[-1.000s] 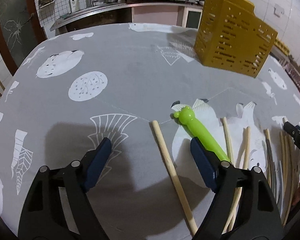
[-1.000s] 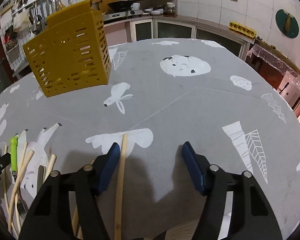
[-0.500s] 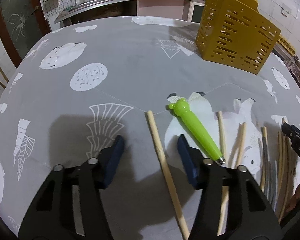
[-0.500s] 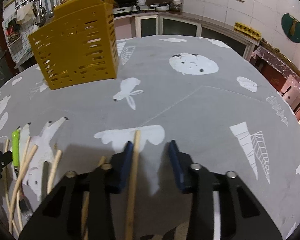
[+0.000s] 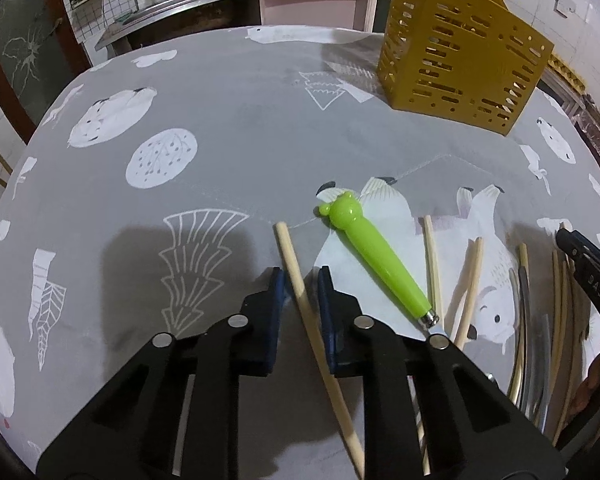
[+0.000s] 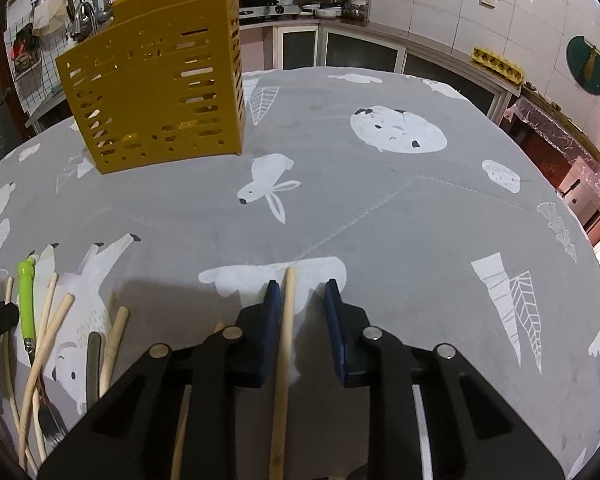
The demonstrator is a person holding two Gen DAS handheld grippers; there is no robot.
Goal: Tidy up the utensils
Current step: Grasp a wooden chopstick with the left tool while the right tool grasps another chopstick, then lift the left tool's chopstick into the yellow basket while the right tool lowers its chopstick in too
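- a kitchen table under a grey animal-print cloth (image 5: 240, 128), yellow utensil holder (image 5: 460, 48) upright at its far side.
- left gripper (image 5: 301, 280), jaws just closing, brackets a wooden chopstick (image 5: 300, 280) lying along the fingers; gaps remain, nothing gripped.
- right gripper (image 6: 300, 294), also closing, straddles another chopstick (image 6: 287, 312), touching the left pad only.
- loose utensils, a green-handled one (image 5: 374, 256) among them, lie between the hands.

The utensil holder (image 5: 460, 48) stands on the table (image 5: 240, 128) behind the chopsticks (image 5: 470, 284).

Matt grey cloth tablecloth (image 5: 240, 128), glossy green plastic handle (image 5: 374, 258), pale wooden chopstick (image 5: 300, 292), perforated yellow plastic caddy (image 5: 460, 52)
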